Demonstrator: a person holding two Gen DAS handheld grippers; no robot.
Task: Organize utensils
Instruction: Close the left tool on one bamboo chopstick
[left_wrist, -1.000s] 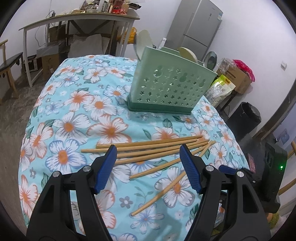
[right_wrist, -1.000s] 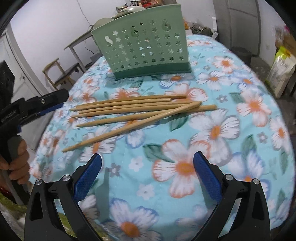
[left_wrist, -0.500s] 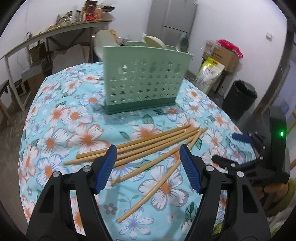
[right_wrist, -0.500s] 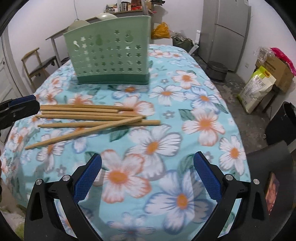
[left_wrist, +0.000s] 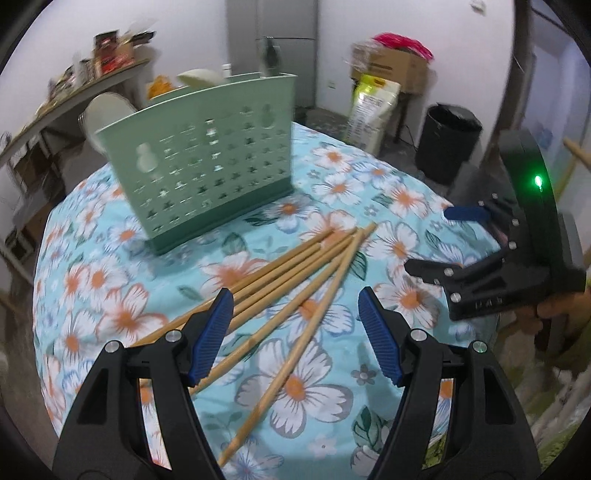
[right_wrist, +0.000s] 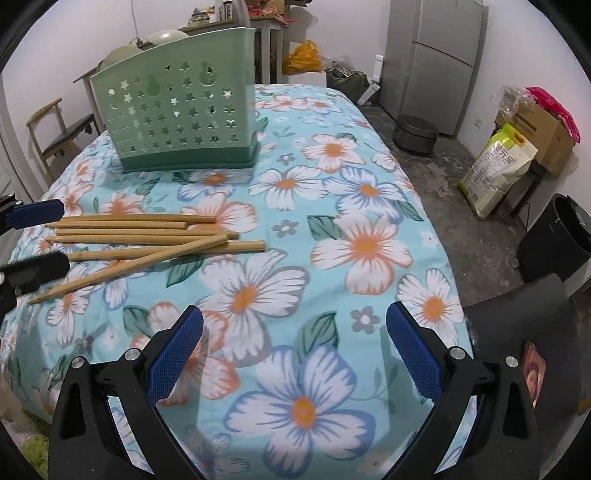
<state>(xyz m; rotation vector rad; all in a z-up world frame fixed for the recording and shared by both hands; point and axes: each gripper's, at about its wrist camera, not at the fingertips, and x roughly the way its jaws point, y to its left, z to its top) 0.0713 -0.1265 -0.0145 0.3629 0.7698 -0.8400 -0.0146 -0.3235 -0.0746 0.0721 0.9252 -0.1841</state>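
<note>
Chopsticks (right_wrist: 147, 240) are laid in a loose bundle on the bench (right_wrist: 369, 229); the utensil holder (right_wrist: 177, 110) is stood behind them.

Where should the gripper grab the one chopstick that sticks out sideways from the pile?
Probably its near, thin end: that chopstick crosses the others farther up, but down here it lies alone on the cloth. Come from above, open left gripper fingers straddling it.
</note>
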